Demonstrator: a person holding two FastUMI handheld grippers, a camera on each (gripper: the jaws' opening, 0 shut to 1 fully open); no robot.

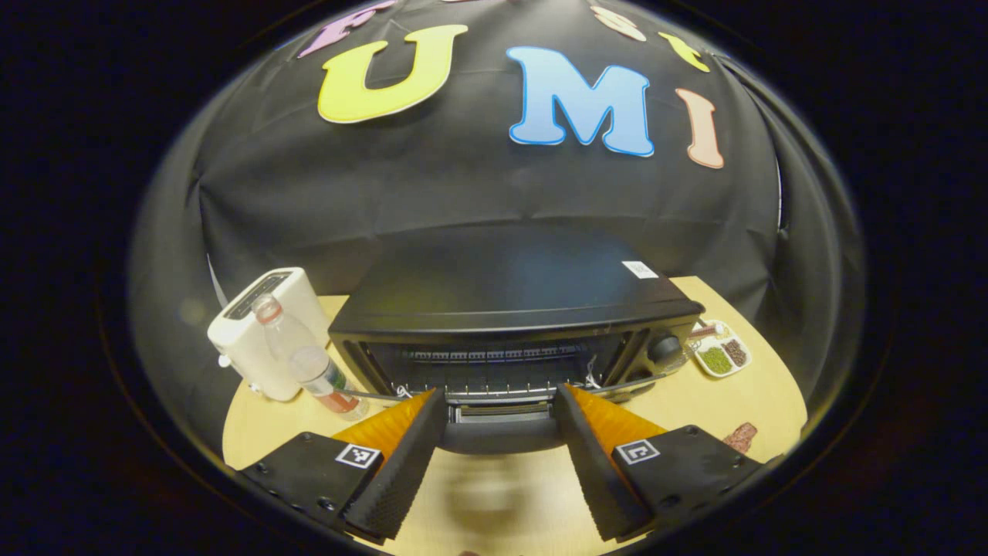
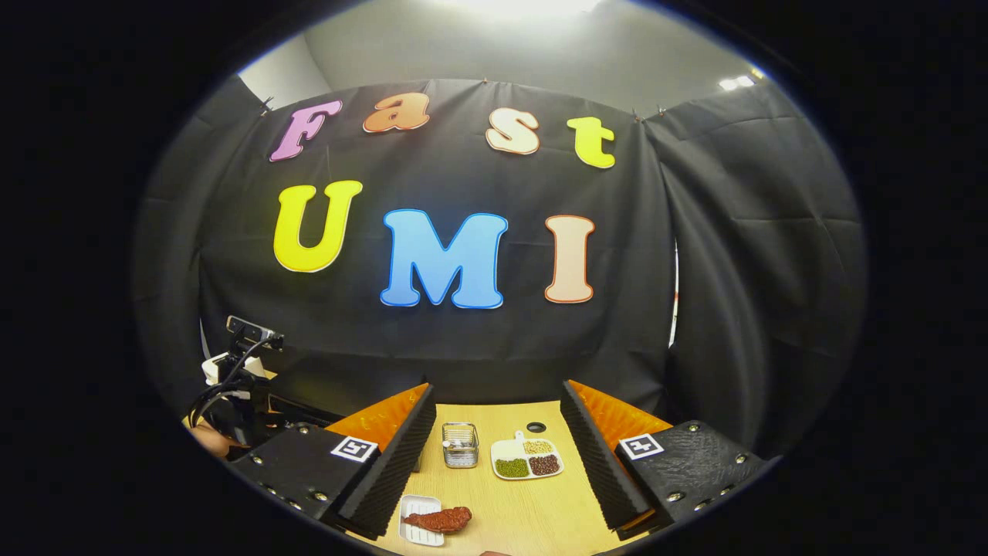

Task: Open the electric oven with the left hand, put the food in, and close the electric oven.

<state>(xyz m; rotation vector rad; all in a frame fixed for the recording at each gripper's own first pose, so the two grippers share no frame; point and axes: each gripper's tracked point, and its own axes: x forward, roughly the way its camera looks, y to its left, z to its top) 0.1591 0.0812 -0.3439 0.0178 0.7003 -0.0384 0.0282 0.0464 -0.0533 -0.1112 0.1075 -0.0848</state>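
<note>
My left gripper (image 1: 500, 432) sits at the bottom of the left gripper view with its jaws spread wide, one finger on either side of the dark curved handle (image 1: 500, 437) of the black electric oven (image 1: 509, 324). Whether the fingers touch the handle I cannot tell. The oven's glass door (image 1: 494, 369) stands just behind the handle in the centre of the frame, with a wire rack showing through it and a round knob (image 1: 664, 347) at its right end. Left of the oven lies a tilted clear plastic bottle (image 1: 305, 359) against a white toaster (image 1: 258, 332). To the right, on the pale wooden table (image 1: 502, 502), rests a white divided dish of green and brown beans (image 1: 719, 357), and a reddish-brown piece of food (image 1: 742, 437) shows at the lower right.

My right gripper (image 2: 498, 455) holds nothing, its jaws wide apart at the bottom of the right gripper view. Nearest, in the lower centre between the fingers, that reddish-brown food (image 2: 440, 519) lies across a small white tray (image 2: 413, 510). Beyond it stand a small wire basket (image 2: 460, 445) and, just beside it to the right, the divided bean dish (image 2: 528, 459). At the far left of the frame a hand (image 2: 208, 440) holds the other gripper's cabled body (image 2: 239, 371).
</note>
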